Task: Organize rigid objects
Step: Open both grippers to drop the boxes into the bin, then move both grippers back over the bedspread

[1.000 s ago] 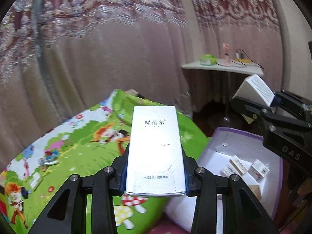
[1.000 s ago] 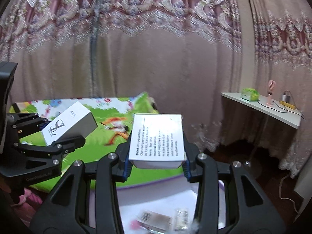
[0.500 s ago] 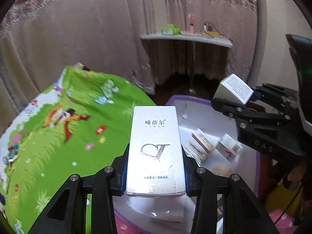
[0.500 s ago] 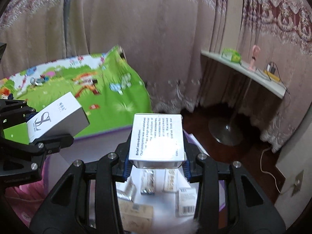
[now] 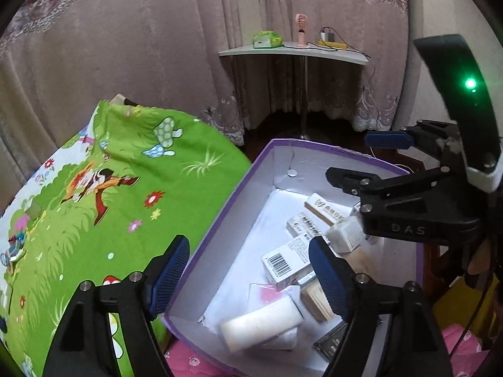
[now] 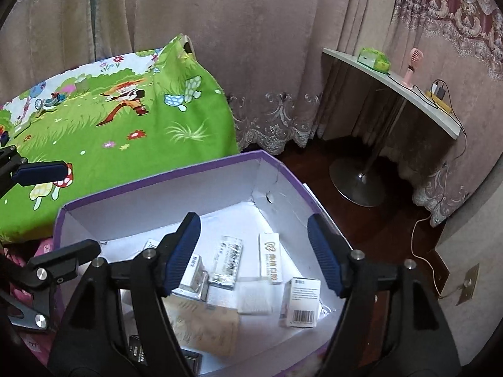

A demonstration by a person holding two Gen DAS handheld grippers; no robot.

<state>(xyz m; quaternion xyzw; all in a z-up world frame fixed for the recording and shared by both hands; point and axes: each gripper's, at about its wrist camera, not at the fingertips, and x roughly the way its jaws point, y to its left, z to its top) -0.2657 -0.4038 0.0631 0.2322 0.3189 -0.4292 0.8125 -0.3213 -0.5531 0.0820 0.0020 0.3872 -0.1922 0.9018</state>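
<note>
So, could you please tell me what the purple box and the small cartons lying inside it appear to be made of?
The purple box looks like cardboard: thin walls with folded corner seams, matt white inside, purple outside. The barcode carton and the long white carton look like printed paperboard with crisp folded edges and a slight sheen. The foil-looking pack may be metallised card or film; the view leaves that open.

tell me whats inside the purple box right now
The purple box holds a jumble of small cartons: a barcoded white carton, a tall slim carton and a tan packet. Anything beneath them or behind the gripper fingers is hidden.
</note>
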